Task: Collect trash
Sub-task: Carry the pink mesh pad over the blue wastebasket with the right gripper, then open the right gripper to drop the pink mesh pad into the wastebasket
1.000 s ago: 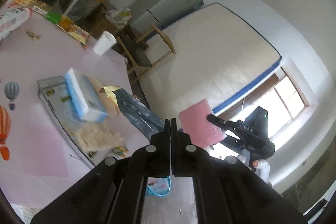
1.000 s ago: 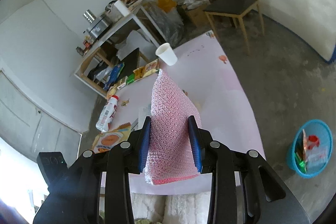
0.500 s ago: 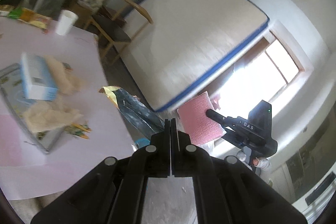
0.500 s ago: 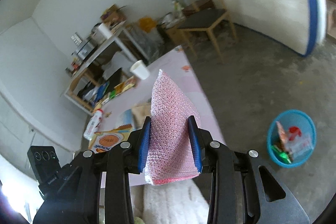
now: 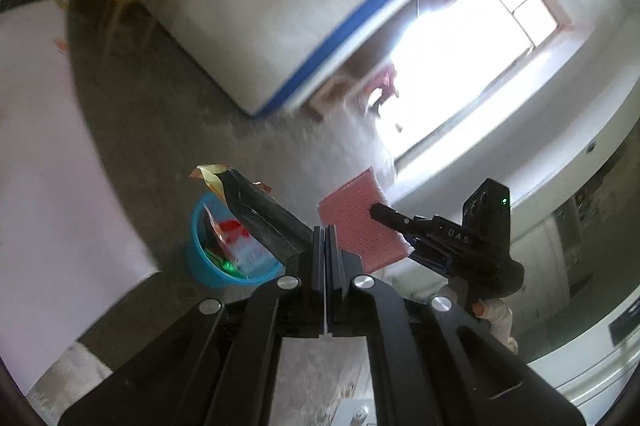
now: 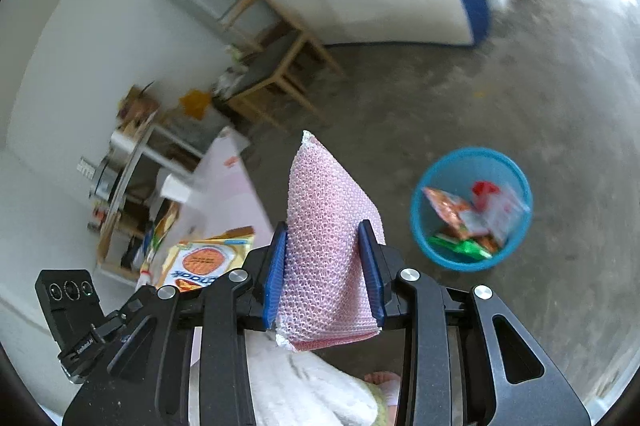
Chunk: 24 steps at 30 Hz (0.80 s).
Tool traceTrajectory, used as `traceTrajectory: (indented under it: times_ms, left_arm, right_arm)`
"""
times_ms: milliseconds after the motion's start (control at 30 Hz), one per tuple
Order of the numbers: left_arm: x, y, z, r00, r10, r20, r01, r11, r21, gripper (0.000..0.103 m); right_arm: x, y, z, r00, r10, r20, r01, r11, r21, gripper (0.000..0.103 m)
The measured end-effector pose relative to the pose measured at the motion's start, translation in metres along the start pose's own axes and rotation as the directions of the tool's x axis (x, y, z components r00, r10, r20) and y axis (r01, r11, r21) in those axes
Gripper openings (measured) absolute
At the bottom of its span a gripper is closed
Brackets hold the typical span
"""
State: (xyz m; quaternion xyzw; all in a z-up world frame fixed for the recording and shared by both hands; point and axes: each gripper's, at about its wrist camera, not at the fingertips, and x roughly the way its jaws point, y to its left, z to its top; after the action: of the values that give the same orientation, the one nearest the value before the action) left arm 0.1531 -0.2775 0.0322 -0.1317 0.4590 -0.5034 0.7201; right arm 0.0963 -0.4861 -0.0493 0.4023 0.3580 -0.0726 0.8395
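Right hand-held gripper [image 6: 324, 270] is clamped on a pink bubble-wrap pouch [image 6: 326, 238] standing up between its blue pads, while the left hand-held gripper [image 5: 325, 246] has its jaws pressed together on a dark foil wrapper [image 5: 260, 210] that sticks out to the upper left, above the blue trash basket [image 6: 472, 264] on the floor just off the pink-covered counter [image 5: 44, 166]. Risks: the light pouch is not over the basket and could drift or land on the concrete if let go now; the wrapper looks pinched only at one end, so it may slip or catch the rim.
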Motion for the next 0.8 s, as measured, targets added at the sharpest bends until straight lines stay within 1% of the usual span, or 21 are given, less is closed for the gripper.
traceTrajectory:
  times_ms: [100,200,233,267,333,367,400,433,467,533,600,667,733,800]
  left_arm:
    - [0.057,0.002,0.003,0.996,0.039,-0.086,-0.038,0.999,0.013,0.0]
    - [0.109,0.008,0.005,0.987,0.069,-0.146,-0.067,0.998,0.02,0.0]
    - [0.121,0.01,0.006,0.985,0.073,-0.159,-0.071,0.997,0.019,0.0]
    - [0.141,0.012,0.006,0.98,0.087,-0.177,-0.085,0.996,0.022,0.0]
    - [0.17,0.018,0.01,0.976,0.087,-0.202,-0.087,0.996,0.01,0.0]
    - [0.189,0.023,0.011,0.971,0.088,-0.224,-0.091,0.996,-0.005,0.001]
    - [0.213,0.033,0.012,0.962,0.094,-0.255,-0.106,0.994,-0.034,0.012]
    - [0.223,0.039,0.01,0.958,0.099,-0.269,-0.117,0.992,-0.052,0.022]
    - [0.241,0.051,0.008,0.95,0.123,-0.288,-0.152,0.985,-0.08,0.039]
    - [0.256,0.067,0.003,0.941,0.16,-0.299,-0.206,0.97,-0.127,0.041]
    - [0.259,0.08,-0.005,0.933,0.143,-0.329,-0.216,0.957,-0.196,0.043]
    - [0.249,0.084,-0.013,0.937,0.106,-0.334,-0.195,0.95,-0.244,0.044]
    - [0.235,0.08,-0.014,0.942,0.105,-0.317,-0.18,0.96,-0.215,0.047]
    - [0.221,0.07,-0.012,0.948,0.138,-0.286,-0.184,0.973,-0.142,0.05]
  right_arm:
    - [0.017,-0.031,0.007,1.0,-0.007,-0.013,0.008,0.998,0.063,0.033]
    - [0.042,-0.062,0.023,1.0,-0.017,-0.022,0.02,0.993,0.117,0.033]
    - [0.045,-0.07,0.026,1.0,-0.021,-0.022,0.024,0.992,0.127,0.033]
    - [0.05,-0.076,0.031,0.999,-0.027,-0.019,0.029,0.99,0.138,0.034]
    - [0.067,-0.089,0.046,0.999,-0.042,-0.006,0.042,0.987,0.153,0.038]
    - [0.081,-0.099,0.054,0.999,-0.05,-0.002,0.05,0.985,0.164,0.044]
    - [0.089,-0.106,0.058,0.998,-0.057,-0.005,0.057,0.983,0.174,0.049]
    - [0.1,-0.116,0.06,0.998,-0.067,-0.009,0.067,0.978,0.197,0.06]
    - [0.111,-0.126,0.061,0.997,-0.08,-0.016,0.082,0.972,0.219,0.063]
    - [0.131,-0.15,0.056,0.992,-0.119,-0.05,0.128,0.954,0.27,0.063]
    - [0.14,-0.163,0.044,0.989,-0.127,-0.076,0.144,0.942,0.304,0.063]
    - [0.139,-0.168,0.034,0.99,-0.117,-0.082,0.137,0.942,0.305,0.063]
    - [0.133,-0.168,0.023,0.987,-0.129,-0.091,0.15,0.946,0.288,0.063]
    - [0.124,-0.167,0.016,0.987,-0.133,-0.089,0.153,0.949,0.275,0.063]
